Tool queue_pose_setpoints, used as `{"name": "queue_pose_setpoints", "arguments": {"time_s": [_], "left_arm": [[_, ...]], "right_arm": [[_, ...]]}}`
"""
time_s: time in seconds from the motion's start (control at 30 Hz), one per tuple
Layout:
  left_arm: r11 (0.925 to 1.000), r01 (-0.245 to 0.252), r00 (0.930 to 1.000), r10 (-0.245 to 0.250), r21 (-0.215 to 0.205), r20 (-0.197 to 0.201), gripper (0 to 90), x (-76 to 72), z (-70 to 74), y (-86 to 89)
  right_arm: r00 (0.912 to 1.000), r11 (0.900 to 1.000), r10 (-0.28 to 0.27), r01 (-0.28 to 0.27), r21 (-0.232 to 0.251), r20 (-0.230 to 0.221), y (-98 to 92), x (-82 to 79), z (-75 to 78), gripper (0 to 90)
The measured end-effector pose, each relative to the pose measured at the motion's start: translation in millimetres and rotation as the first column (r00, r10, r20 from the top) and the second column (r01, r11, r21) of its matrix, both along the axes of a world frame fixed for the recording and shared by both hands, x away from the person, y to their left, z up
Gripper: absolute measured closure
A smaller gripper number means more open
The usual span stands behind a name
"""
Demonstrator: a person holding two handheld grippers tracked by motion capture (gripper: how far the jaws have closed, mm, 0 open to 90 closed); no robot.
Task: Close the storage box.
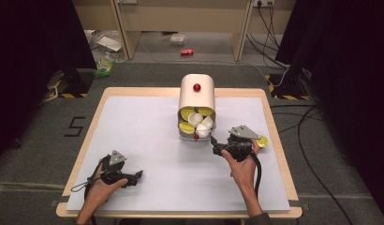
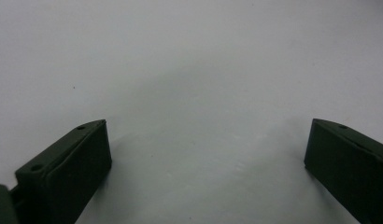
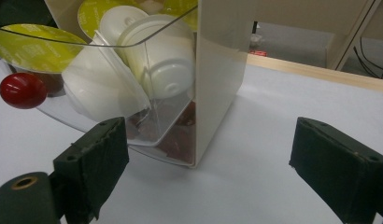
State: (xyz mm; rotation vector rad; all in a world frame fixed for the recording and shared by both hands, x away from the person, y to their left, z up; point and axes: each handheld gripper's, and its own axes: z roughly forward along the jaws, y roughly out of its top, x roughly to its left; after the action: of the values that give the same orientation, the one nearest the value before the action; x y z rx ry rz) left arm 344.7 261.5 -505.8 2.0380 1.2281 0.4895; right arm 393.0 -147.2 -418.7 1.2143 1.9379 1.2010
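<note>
We see the right claw (image 1: pixel 217 149) spread empty beside the cream capsule dispenser (image 1: pixel 197 96) near the worktop's (image 1: pixel 134 140) far edge, the left claw (image 1: pixel 137 175) spread near its front-left corner.

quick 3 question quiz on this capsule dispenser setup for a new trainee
1. True or false: the right tongs are clamped on a capsule.
2. What colour is the knob on the dispenser's clear drawer?
A. blue  B. red  C. green
3. Which tongs are nearer the dispenser?

Key:
1. False. Their jaws stand apart with nothing between them.
2. B.
3. The right tongs. The left tongs rest over bare white table. A yellow-lidded capsule lies on the table just beyond the right hand.
</note>
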Motion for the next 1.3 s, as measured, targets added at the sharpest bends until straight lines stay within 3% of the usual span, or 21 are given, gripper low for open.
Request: {"name": "queue_pose_setpoints", "arguments": {"time_s": [1.3], "left_arm": [[1.0, -0.001, 1.0, 0.001, -0.002, 0.001, 0.0, 0.0, -0.1, -0.1]], "right_arm": [[0.9989, 0.999, -0.041, 0.041, 0.002, 0.021, 4.4, 33.8, -1.7, 12.6]]}}
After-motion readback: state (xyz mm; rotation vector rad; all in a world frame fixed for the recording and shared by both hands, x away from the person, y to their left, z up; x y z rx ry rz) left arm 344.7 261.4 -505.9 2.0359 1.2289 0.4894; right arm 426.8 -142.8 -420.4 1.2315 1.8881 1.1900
